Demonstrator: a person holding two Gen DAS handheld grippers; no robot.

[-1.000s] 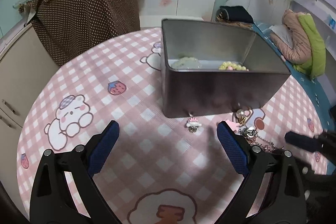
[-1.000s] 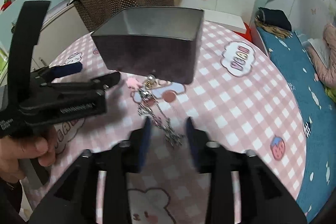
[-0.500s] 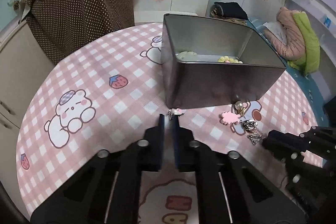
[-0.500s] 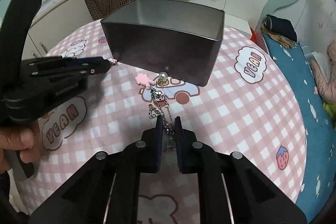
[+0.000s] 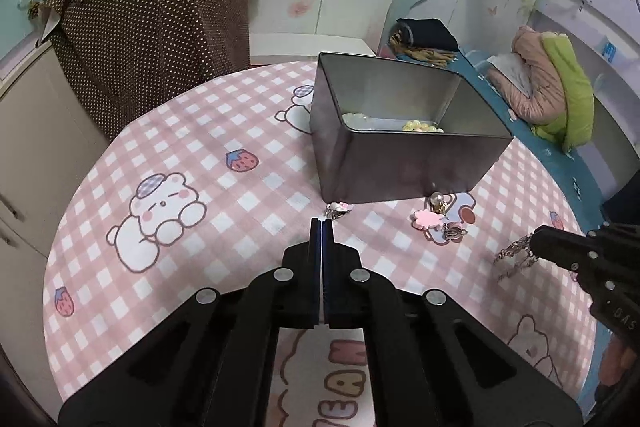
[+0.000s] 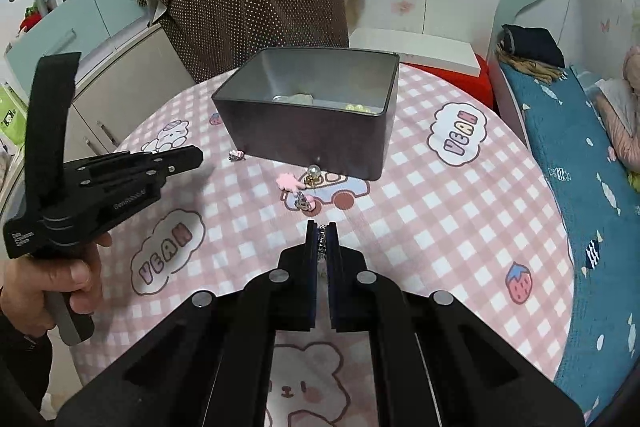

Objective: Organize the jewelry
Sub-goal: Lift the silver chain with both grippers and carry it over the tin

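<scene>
Both jaw pairs are closed: the right gripper (image 6: 321, 227) pinches a chain (image 5: 514, 254), the left gripper (image 5: 322, 223) nothing visible. The chain should be carried over the tin (image 6: 320, 143) rim before being released; the earring (image 5: 337, 209) remains beside its wall

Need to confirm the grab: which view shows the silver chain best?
Left wrist view: the silver chain dangles in the open from the right gripper. The right wrist view shows only a few links pinched between the pads.

"VEAN" printed on tablecloth (image 6: 460, 187)
</scene>
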